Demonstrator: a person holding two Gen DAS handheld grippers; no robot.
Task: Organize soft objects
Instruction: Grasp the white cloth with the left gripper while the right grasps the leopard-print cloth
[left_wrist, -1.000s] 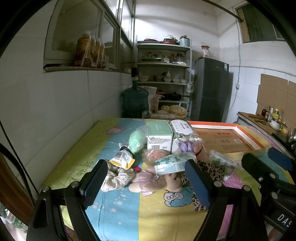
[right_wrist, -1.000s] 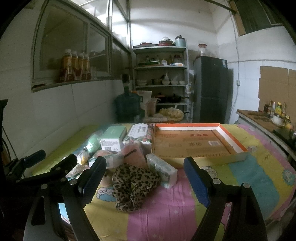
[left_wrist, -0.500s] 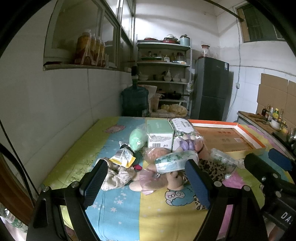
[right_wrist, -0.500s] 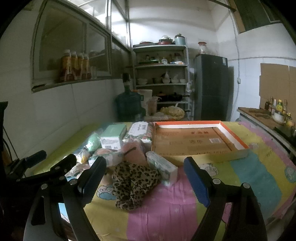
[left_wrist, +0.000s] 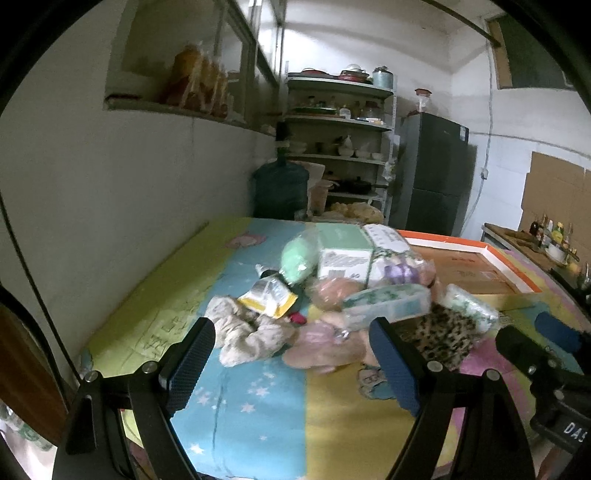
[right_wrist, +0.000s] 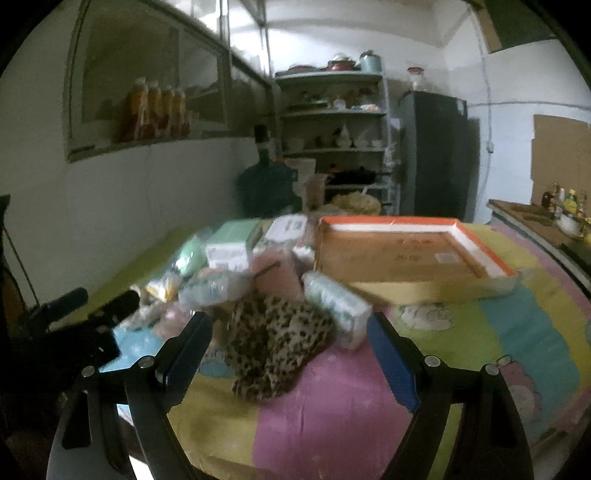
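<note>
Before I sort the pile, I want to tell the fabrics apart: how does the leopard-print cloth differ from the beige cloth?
The leopard-print cloth is dark and spotted; the beige cloth is pale and plain. The leopard-print cloth lies on the pink stripe in front of the right tongs; the beige cloth lies on the blue stripe in front of the left tongs. Both are crumpled and ungripped.

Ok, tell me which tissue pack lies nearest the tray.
The tissue pack lying right of the leopard cloth, its far end by the tray. The other pack sits farther left in the pile.
</note>
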